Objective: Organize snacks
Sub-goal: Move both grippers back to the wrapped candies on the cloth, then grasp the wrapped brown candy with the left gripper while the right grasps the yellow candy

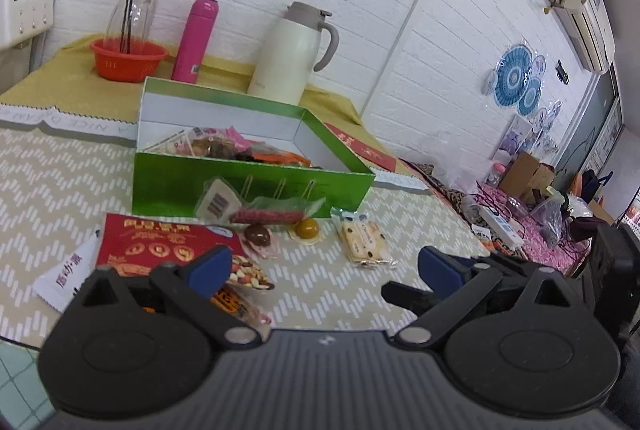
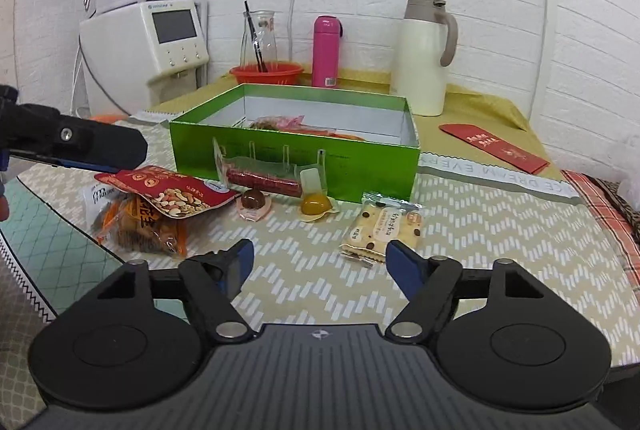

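Tongs first: my left tongs (image 1: pixel 324 266) are spread wide and hold nothing, hanging over the chevron-patterned surface (image 1: pixel 60 182) just short of the loose snacks. My right tongs (image 2: pixel 320 264) are spread about as wide, also holding nothing, with the cracker packet (image 2: pixel 382 230) lying just ahead of the right finger.

Most of the snacks sit in front of the green box (image 2: pixel 294 158). The red nut pouch (image 2: pixel 168 190) lies on top of an orange packet (image 2: pixel 140 226), and a white wrapper (image 1: pixel 66 276) pokes out beside them. Against the box's front wall leans a sausage stick in clear wrap (image 2: pixel 262 180), with a brown jelly cup (image 2: pixel 253 202) and a yellow jelly cup (image 2: pixel 315 205) just in front of it. More wrapped snacks lie inside the box; its near wall hides most of them, so I cannot tell what they are.

In the right wrist view my left tongs (image 2: pixel 100 150) enter from the left edge, cut off, and from this side I cannot make out their gap. My left finger (image 1: pixel 210 268) covers part of the pouch and the orange packet.
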`<state>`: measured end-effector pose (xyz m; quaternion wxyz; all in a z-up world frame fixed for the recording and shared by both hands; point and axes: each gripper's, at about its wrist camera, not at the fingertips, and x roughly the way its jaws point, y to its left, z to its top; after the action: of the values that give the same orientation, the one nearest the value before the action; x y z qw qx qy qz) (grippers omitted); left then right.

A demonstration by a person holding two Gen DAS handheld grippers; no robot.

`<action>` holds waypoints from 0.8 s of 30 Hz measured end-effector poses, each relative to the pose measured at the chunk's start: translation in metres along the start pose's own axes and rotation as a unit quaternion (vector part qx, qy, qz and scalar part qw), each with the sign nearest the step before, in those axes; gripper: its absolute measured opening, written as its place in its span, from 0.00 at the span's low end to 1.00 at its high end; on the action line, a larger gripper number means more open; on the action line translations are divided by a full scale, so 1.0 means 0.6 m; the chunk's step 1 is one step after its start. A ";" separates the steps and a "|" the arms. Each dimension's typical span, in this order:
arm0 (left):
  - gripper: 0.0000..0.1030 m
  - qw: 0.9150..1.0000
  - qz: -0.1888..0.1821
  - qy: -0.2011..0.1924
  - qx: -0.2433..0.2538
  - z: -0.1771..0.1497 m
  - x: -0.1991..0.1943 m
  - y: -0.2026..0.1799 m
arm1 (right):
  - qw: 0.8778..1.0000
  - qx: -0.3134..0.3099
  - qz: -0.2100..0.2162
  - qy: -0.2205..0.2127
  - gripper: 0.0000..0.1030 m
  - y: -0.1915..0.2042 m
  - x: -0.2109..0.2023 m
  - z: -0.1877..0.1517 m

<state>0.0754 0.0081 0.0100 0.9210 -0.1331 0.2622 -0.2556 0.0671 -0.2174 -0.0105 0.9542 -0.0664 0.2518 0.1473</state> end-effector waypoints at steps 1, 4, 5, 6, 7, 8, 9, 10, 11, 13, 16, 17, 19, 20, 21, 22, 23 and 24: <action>0.96 1.000 0.000 0.000 0.005 -0.001 0.001 0.001 | 1.000 -0.006 0.003 0.002 0.96 0.000 0.012 0.003; 0.96 1.000 0.006 -0.001 0.014 0.002 0.003 0.004 | 1.000 -0.016 0.006 0.018 0.79 -0.005 0.057 0.017; 0.96 1.000 0.007 -0.001 0.016 0.004 0.004 0.006 | 1.000 -0.017 0.008 0.020 0.79 -0.006 0.073 0.022; 0.96 1.000 0.007 -0.002 0.017 0.006 0.006 0.007 | 1.000 -0.019 0.011 0.021 0.79 -0.009 0.090 0.027; 0.96 1.000 0.008 -0.002 0.017 0.007 0.008 0.009 | 0.999 -0.019 0.015 0.024 0.78 -0.011 0.106 0.032; 0.95 1.000 0.010 -0.002 0.018 0.009 0.011 0.011 | 0.999 -0.018 0.018 0.026 0.78 -0.013 0.120 0.035; 0.95 1.000 0.013 0.000 0.020 0.011 0.015 0.012 | 0.999 -0.018 0.021 0.029 0.78 -0.015 0.135 0.039; 0.95 1.000 0.016 0.002 0.021 0.012 0.020 0.013 | 0.999 -0.019 0.023 0.030 0.78 -0.016 0.147 0.041; 0.93 1.000 0.018 0.007 0.024 0.014 0.027 0.015 | 0.999 -0.020 0.023 0.028 0.78 -0.017 0.158 0.042; 0.93 0.999 0.016 0.014 0.030 0.018 0.038 0.014 | 0.999 -0.023 0.030 0.024 0.78 -0.020 0.173 0.043; 0.84 0.998 0.015 0.030 0.050 0.023 0.062 0.007 | 0.998 -0.023 0.047 0.040 0.61 -0.024 0.192 0.037; 0.79 0.998 0.019 0.038 0.056 0.025 0.073 0.007 | 0.998 -0.018 0.051 0.041 0.61 -0.027 0.190 0.036; 0.68 0.997 0.023 0.057 0.057 0.029 0.098 0.008 | 0.997 -0.016 0.052 0.047 0.60 -0.030 0.179 0.032; 0.63 0.996 0.022 0.066 0.054 0.031 0.111 0.010 | 0.997 -0.017 0.049 0.049 0.60 -0.030 0.171 0.027; 0.61 0.996 0.023 0.074 0.051 0.032 0.124 0.013 | 0.997 -0.017 0.049 0.049 0.60 -0.031 0.162 0.022; 0.59 0.995 0.028 0.080 0.052 0.033 0.136 0.013 | 0.997 -0.011 0.052 0.050 0.60 -0.034 0.152 0.018; 0.56 0.994 0.036 0.085 0.055 0.034 0.149 0.013 | 0.997 -0.004 0.055 0.052 0.60 -0.038 0.143 0.014; 0.56 0.993 0.046 0.088 0.059 0.035 0.161 0.013 | 0.997 0.004 0.056 0.053 0.60 -0.042 0.132 0.009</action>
<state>0.1604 -0.0352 -0.0158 0.9115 -0.0433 0.3320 -0.2390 0.1433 -0.2206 -0.0442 0.9299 -0.0564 0.3061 0.1960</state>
